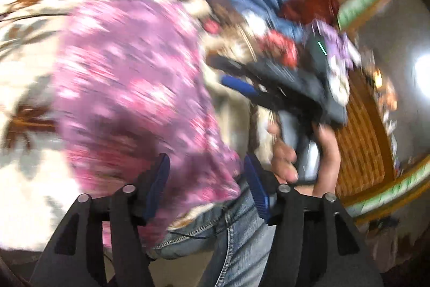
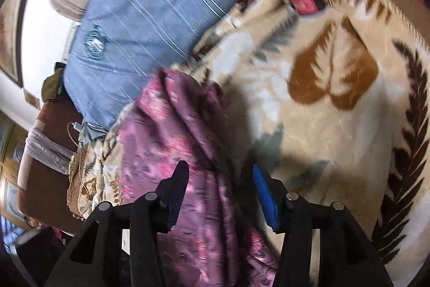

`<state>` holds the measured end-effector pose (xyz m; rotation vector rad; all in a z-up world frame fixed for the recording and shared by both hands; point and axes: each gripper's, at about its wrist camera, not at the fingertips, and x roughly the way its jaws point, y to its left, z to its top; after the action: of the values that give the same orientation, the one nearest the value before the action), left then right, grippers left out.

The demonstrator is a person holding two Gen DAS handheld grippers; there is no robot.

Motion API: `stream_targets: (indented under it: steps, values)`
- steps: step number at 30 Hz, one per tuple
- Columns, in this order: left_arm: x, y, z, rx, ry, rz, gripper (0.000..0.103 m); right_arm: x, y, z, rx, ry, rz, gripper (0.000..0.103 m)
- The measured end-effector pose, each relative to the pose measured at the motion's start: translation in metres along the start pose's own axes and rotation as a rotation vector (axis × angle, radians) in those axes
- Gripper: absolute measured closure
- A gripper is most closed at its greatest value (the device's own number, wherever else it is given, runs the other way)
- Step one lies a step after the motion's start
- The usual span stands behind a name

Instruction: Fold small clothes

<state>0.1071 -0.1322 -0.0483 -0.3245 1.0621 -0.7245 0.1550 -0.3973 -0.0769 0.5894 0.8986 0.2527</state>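
Observation:
A pink and purple flowered garment [image 1: 134, 85] lies spread on a cream blanket with brown leaves [image 1: 27, 71]; the left wrist view is blurred. My left gripper [image 1: 208, 182] is open over the garment's near edge, and its pads do not press the cloth. In the right wrist view the same garment [image 2: 182, 139] lies in a long bunched fold on the blanket [image 2: 322, 112]. My right gripper [image 2: 220, 195] stands open just above that fold, which runs between the fingers. A hand [image 1: 285, 158] carries the right gripper [image 1: 228, 74], seen from the left.
A blue striped cover [image 2: 139, 4] lies beyond the blanket. A heap of other clothes [image 1: 295, 26] sits at the far right of the bed. The person's jeans [image 1: 236, 238] are close to the left gripper. A brown headboard with a cable [image 2: 53, 131] borders the bed.

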Motion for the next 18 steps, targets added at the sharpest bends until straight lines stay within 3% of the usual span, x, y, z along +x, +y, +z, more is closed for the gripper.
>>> stream_targets:
  steps: [2, 5, 9, 13, 15, 16, 17, 18]
  values:
    - [-0.024, 0.033, 0.016, -0.100, -0.063, 0.028, 0.037, -0.011, 0.017, 0.006, -0.039, -0.029, 0.013, 0.035]
    - [-0.040, 0.081, 0.041, -0.241, -0.119, 0.068, 0.036, -0.015, 0.043, 0.027, -0.070, -0.016, 0.059, 0.026]
    - [-0.035, 0.134, 0.071, -0.367, -0.145, 0.029, 0.036, 0.015, 0.069, 0.063, -0.125, 0.087, 0.007, 0.025]
    - [-0.005, 0.158, 0.101, -0.387, -0.136, 0.043, 0.035, 0.052, 0.058, 0.080, -0.097, 0.115, -0.022, 0.026]
    - [0.013, 0.170, 0.106, -0.419, -0.094, 0.002, 0.035, 0.063, 0.048, 0.079, -0.100, 0.106, -0.026, 0.032]
    - [0.021, 0.172, 0.108, -0.428, -0.076, -0.023, 0.035, 0.068, 0.041, 0.077, -0.079, 0.099, -0.017, 0.043]
    - [0.031, 0.176, 0.110, -0.439, -0.057, -0.053, 0.035, 0.071, 0.032, 0.074, -0.049, 0.102, -0.007, 0.066]
    - [0.038, 0.180, 0.111, -0.455, -0.048, -0.077, 0.035, 0.075, 0.022, 0.073, -0.022, 0.115, 0.006, 0.075]
